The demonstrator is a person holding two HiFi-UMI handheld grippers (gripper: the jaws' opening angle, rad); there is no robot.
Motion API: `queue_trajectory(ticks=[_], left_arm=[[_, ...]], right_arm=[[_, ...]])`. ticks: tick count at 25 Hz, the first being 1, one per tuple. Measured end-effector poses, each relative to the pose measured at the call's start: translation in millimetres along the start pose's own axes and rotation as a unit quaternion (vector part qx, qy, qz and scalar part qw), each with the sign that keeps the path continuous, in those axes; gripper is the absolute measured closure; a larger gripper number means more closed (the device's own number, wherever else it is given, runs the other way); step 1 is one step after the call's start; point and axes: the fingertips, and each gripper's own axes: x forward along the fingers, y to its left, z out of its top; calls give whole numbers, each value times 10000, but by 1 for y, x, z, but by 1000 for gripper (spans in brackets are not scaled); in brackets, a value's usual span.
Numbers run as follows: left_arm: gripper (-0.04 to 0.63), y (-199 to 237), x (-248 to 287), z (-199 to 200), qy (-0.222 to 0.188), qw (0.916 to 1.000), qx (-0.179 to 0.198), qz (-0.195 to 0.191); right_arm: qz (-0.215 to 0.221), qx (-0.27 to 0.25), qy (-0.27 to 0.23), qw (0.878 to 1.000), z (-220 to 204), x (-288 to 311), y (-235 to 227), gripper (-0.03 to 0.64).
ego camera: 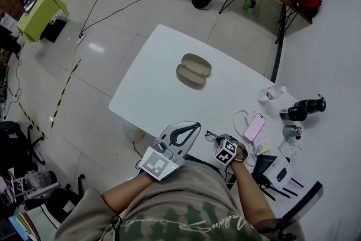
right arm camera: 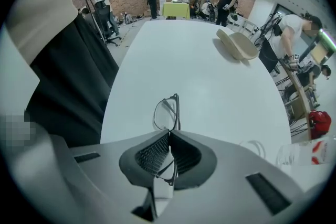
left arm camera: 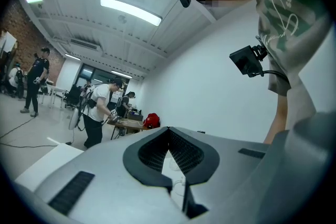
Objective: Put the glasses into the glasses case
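A: How far along is this?

B: Early, I'd judge. The glasses [right arm camera: 167,113] are picked up, but they are nowhere near the case [ego camera: 193,70]. Of the 2 main steps, grasping looks done; carrying them over and putting them in is all left.

A: Who has them?

B: The right gripper [right arm camera: 169,135]. In its own view the 2 jaws are closed on the frame around its middle. 1 lens sticks up past the tips and the other sits lower, inside the jaw opening. In the head view the glasses [ego camera: 210,135] are at the near edge of the table [ego camera: 152,93], just beyond the right gripper [ego camera: 220,140].

A: And the other gripper?

B: The left gripper [left arm camera: 168,131] has its jaws together at the tips with nothing between them. In the head view the left gripper [ego camera: 192,128] is near the table's front edge, beside the right 1.

A: Is the case ready?

B: It looks open, with 2 beige halves side by side, alone near the middle of the table and well apart from both grippers. The right gripper view shows the case [right arm camera: 237,44] far across the white top. So no lid needs lifting first, as far as I can tell. Closing the case may come afterwards, though the task doesn't ask for it.
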Motion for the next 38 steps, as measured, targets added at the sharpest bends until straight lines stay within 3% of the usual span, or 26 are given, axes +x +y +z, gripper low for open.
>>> queue_trajectory(ticks=[6,11,14,17,22,26,29,38], left_arm=[[595,3,-12,-4,-32,9998,-125,-168],[595,-1,-27,-6,-63,9985,300,-464],[595,7,-37,-13,8,9992,-139,-376],[595,16,-48,-9,-68,9988,-293,-377],[595,28,-63,-3,-108,9983,314,-478],[595,30,-73,-11,7,9989,161,-449],[595,33,-77,-13,21,9989,271,-390],[595,49,-84,-14,122,9998,106,126]], right_arm=[[-36,90,-177,9998,12,-10,4,595],[-155,74,10,9999,13,-6,8,595],[-230,242,-19,9994,18,-9,10,595],[-349,418,-165,9984,28,-15,15,595],[-661,504,-228,9963,45,-21,6,595],[-686,482,-221,9962,55,-21,14,595],[-679,371,-241,9967,61,-21,13,595],[-506,325,-289,9978,59,-13,18,595]])
